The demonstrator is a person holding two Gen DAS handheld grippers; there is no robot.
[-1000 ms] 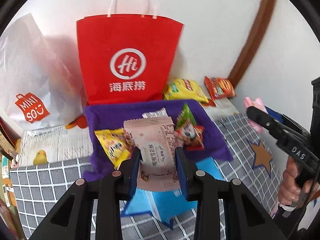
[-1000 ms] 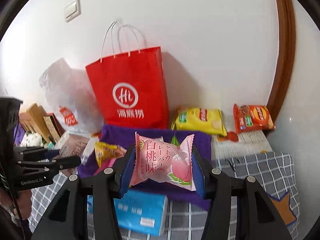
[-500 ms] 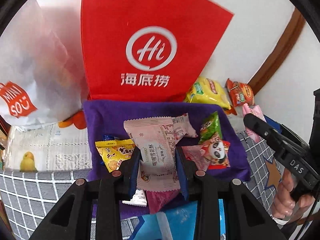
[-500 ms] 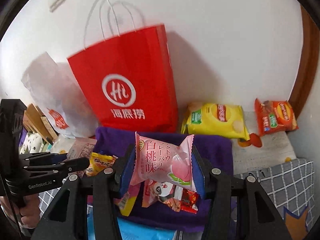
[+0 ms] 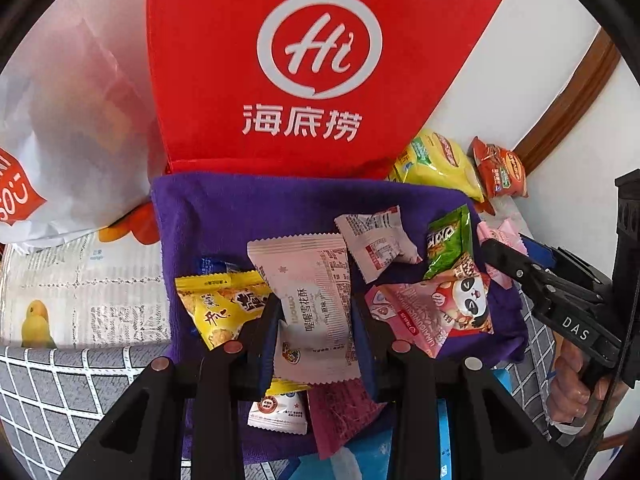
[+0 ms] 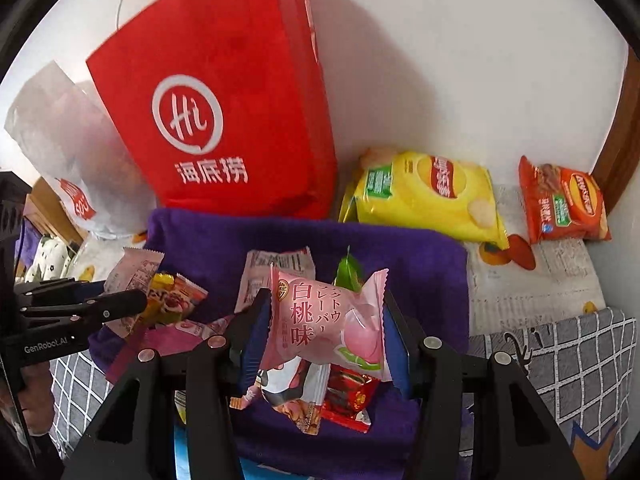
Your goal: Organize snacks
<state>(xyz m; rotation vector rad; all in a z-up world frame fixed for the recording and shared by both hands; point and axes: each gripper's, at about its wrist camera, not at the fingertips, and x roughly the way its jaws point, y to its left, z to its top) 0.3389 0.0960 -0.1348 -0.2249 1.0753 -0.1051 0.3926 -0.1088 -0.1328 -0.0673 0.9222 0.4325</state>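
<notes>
My left gripper [image 5: 316, 320] is shut on a pale pink snowflake-crisp packet [image 5: 308, 280] and holds it over the purple cloth [image 5: 248, 208]. My right gripper [image 6: 326, 320] is shut on a pink peach-flavour snack packet [image 6: 320, 316] above the same cloth [image 6: 420, 272]. On the cloth lie several small snacks: a yellow packet [image 5: 220, 308], a white packet [image 5: 376, 240], a green packet [image 5: 448, 240] and a pink panda packet [image 5: 440, 312]. The right gripper also shows at the right edge of the left wrist view [image 5: 504, 256], and the left gripper at the left edge of the right wrist view [image 6: 120, 300].
A red Haidilao paper bag [image 5: 312, 68] stands against the wall behind the cloth. A white Miniso bag [image 6: 68, 152] leans to its left. A yellow chips bag [image 6: 428, 192] and an orange chips bag [image 6: 564, 200] lie at the right. A blue pack [image 5: 372, 452] lies under the cloth's near edge.
Both grippers have moved forward and down toward the purple cloth and red bag, each still holding its packet. The snacks on the cloth now appear closer.
</notes>
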